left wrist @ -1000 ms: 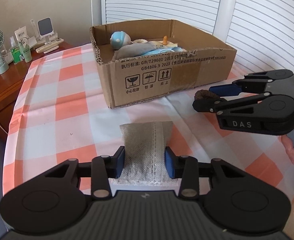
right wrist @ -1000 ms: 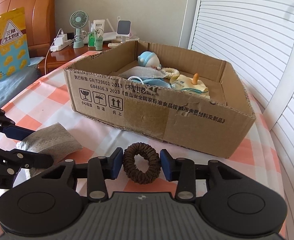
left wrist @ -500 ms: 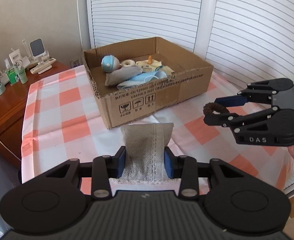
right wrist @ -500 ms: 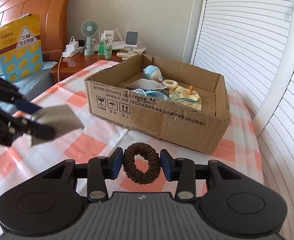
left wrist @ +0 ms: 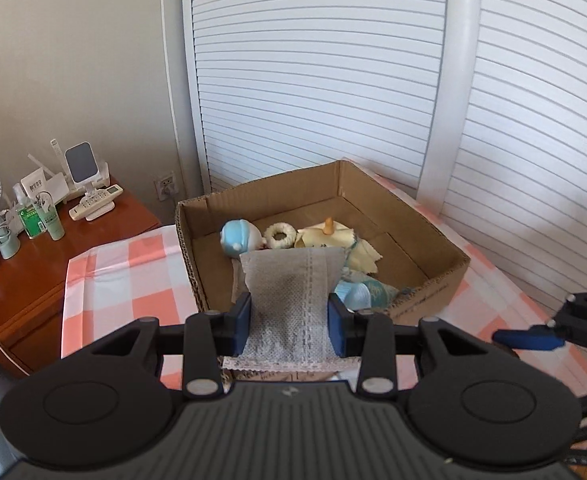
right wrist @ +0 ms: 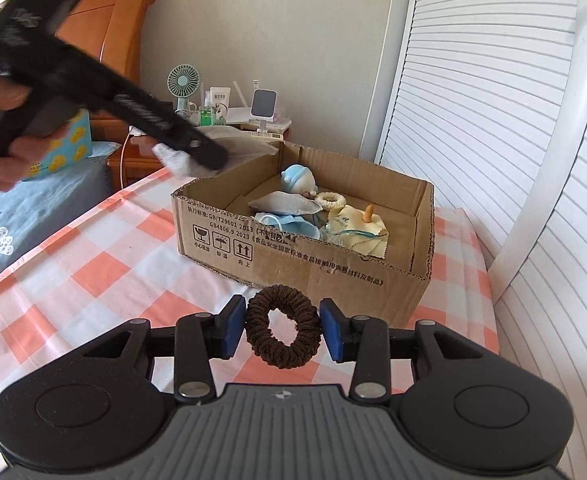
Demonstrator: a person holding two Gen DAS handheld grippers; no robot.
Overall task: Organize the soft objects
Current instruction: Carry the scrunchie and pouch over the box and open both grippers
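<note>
Left hand-held gripper (left wrist: 289, 322): its blue pads press on both sides of a grey lace-trimmed cloth (left wrist: 293, 300), which is held clear of the worktop (right wrist: 105, 272). In the left wrist view the free end of the cloth overlaps the near left part of the open cardboard box (left wrist: 449, 276). In the right wrist view this tool appears blurred at upper left, gripped by a person's hand (right wrist: 1, 128), with the cloth's pale edge showing at the box's far left corner.

Right hand-held gripper (right wrist: 281, 330): closed on a brown ring-shaped hair scrunchie (right wrist: 283, 332), one pad against each side. The scrunchie is held upright in front of the near wall of the box, on the near side of it, above the orange-and-white checked covering of the worktop.

Box contents, all lying on the floor of the box: a small blue-capped doll (right wrist: 299, 178) at the far left, a cream ring (right wrist: 329, 200) beside it, a grey pouch (right wrist: 285, 206), a light blue face mask (right wrist: 285, 226), and a yellow cloth (right wrist: 357, 226) with an orange tip standing on it.

Surroundings: a wooden bedside cabinet (left wrist: 25, 276) far left carries a small green fan (right wrist: 183, 82) and bottles; white slatted doors (left wrist: 313, 80) stand behind the box
</note>
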